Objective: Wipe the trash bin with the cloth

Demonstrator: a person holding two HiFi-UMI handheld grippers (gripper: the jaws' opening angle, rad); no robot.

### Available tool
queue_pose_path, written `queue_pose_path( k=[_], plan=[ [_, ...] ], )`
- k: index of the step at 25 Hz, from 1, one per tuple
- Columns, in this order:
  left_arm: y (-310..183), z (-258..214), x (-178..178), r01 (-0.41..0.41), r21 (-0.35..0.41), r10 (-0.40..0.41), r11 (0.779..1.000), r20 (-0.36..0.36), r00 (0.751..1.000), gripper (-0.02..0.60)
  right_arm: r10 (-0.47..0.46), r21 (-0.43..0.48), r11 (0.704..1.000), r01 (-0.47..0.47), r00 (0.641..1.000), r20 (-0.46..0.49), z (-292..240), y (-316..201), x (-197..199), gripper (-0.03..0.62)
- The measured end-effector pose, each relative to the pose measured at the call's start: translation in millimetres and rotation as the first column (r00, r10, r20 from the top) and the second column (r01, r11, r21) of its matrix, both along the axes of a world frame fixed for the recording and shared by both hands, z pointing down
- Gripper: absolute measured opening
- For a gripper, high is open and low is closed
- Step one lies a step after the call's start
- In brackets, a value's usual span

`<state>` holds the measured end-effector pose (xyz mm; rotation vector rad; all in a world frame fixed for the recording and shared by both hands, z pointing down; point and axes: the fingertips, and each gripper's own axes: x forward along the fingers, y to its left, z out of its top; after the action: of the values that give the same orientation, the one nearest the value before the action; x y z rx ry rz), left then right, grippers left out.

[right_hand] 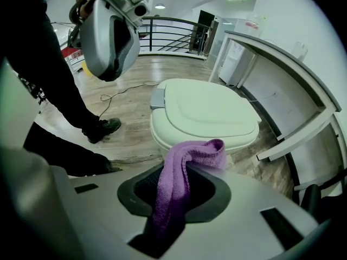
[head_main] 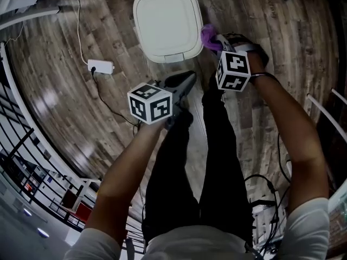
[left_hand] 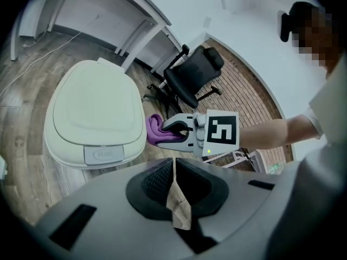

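A white trash bin (head_main: 168, 23) with its lid down stands on the wood floor ahead of my feet; it also fills the left gripper view (left_hand: 92, 112) and the right gripper view (right_hand: 206, 110). My right gripper (head_main: 219, 42) is shut on a purple cloth (head_main: 209, 37), just off the bin's right side. The cloth (right_hand: 179, 183) hangs folded out of the jaws of the right gripper (right_hand: 176, 199), its tip close to the bin's rim. My left gripper (head_main: 184, 83) hovers near the bin's front edge, shut with nothing held (left_hand: 173, 169).
A white power strip (head_main: 100, 66) with its cable lies on the floor left of the bin. A black office chair (left_hand: 192, 77) stands behind the bin by a white desk (right_hand: 282, 64). A metal railing (head_main: 21, 145) runs along the left. My shoe (head_main: 181, 118) is close behind the bin.
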<state>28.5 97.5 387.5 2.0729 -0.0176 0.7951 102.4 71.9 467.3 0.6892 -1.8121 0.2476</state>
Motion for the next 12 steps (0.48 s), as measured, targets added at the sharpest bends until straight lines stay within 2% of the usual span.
queue_pose_path(
  k=[7,12],
  plan=[
    [9,7,-17,-0.056,0.001,0.056,0.998,-0.014,0.998,0.015,0.012,-0.014,1.0,-0.012,0.999,-0.03,7,27,-26,0.094],
    [18,7,-35,-0.106,-0.006,0.106,0.994,-0.022,0.994,0.015,-0.034,-0.04,0.999,0.032,0.998,-0.062,7,55,-50,0.094]
  ],
)
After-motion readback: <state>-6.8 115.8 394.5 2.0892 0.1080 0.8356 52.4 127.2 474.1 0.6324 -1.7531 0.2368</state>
